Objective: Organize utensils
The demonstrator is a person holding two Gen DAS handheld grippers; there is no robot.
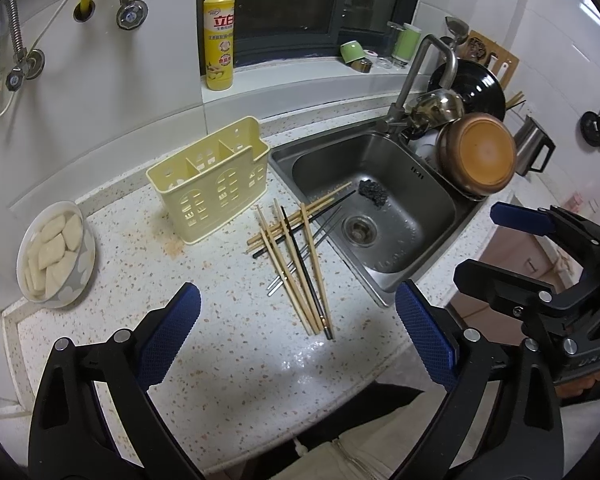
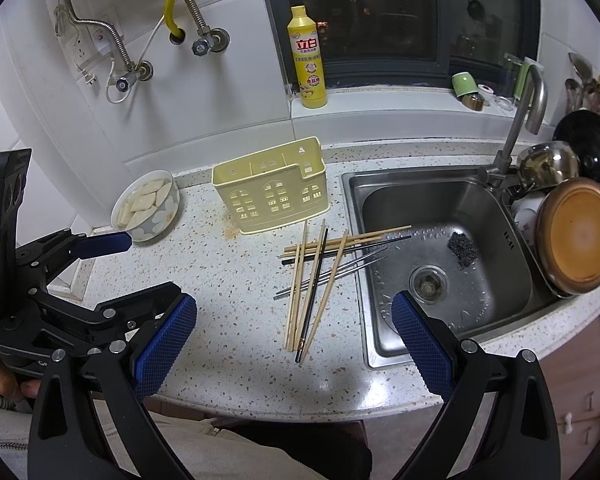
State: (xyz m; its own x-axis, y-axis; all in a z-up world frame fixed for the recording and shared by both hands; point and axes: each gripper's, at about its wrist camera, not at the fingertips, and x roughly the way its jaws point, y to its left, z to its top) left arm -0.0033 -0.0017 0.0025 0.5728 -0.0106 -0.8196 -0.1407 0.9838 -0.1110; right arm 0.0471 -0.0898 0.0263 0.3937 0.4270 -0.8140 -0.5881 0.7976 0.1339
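Fingers (image 1: pixel 172 332) of both grippers spread wide above chopsticks (image 1: pixel 296 256), empty

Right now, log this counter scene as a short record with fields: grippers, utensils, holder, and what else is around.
left hand-held gripper: open, holding nothing, above the counter
right hand-held gripper: open, holding nothing
chopsticks: loose crossed pile on the counter, wooden, black and metal ones mixed; several tips stick out over the sink edge
utensil holder: pale yellow, upright, compartments look empty, just behind the pile
bowl: left of the holder, filled with white food pieces
dish soap bottle: on the window ledge
scrubber: in the sink basin
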